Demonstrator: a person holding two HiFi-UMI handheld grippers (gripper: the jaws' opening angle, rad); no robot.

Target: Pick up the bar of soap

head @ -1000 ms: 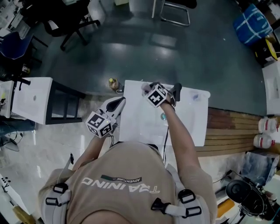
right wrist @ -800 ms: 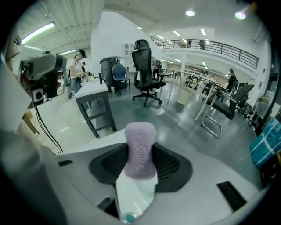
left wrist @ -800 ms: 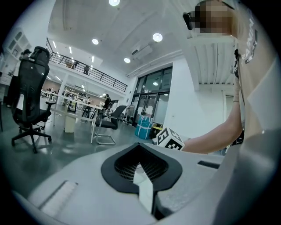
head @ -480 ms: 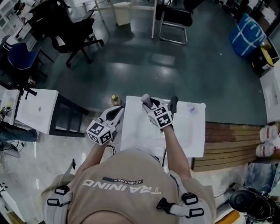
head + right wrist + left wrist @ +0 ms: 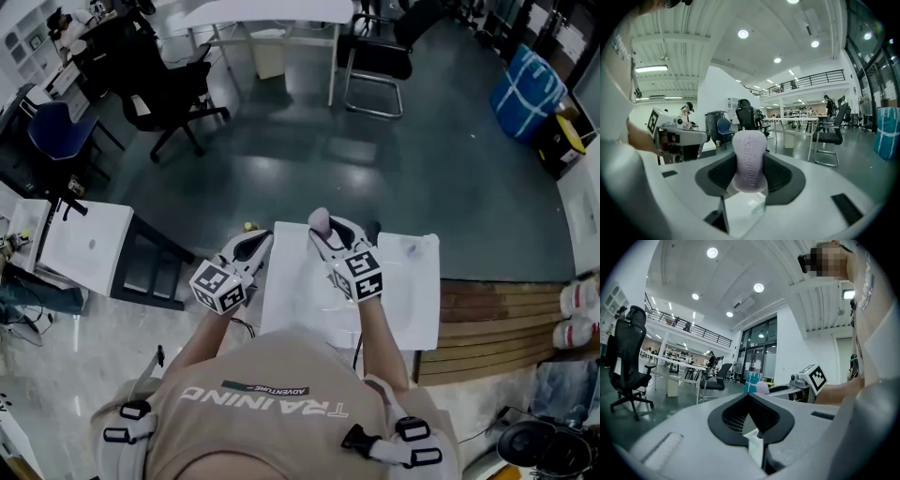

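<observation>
My right claw is clamped on the pale lilac bar of soap. The jaws stand apart by the width of the bar, one black pad pressed to each of its sides. The bar stands on end between them, its rounded top poking out past the jaw tips and raised lettering running down the face towards the camera. In the right gripper view only the open room lies behind the soap, so I read it as held off the white rectangular tabletop. From the head view the claw points away from the person's body, with the soap showing over the tabletop's far edge.

My left claw is closed, its two black pads meeting at the tips with nothing between them. In the head view it sits just off the tabletop's left edge, near the right claw but not touching it. Its marker cube faces up towards the head camera. The left gripper view catches the right claw off to its right, with the soap's lilac tip just showing.

Beyond the tabletop is dark glossy floor, with a black office chair well away at the far left. A blue bag lies at the far right, and brown wooden slats lie beside the tabletop's right edge.
</observation>
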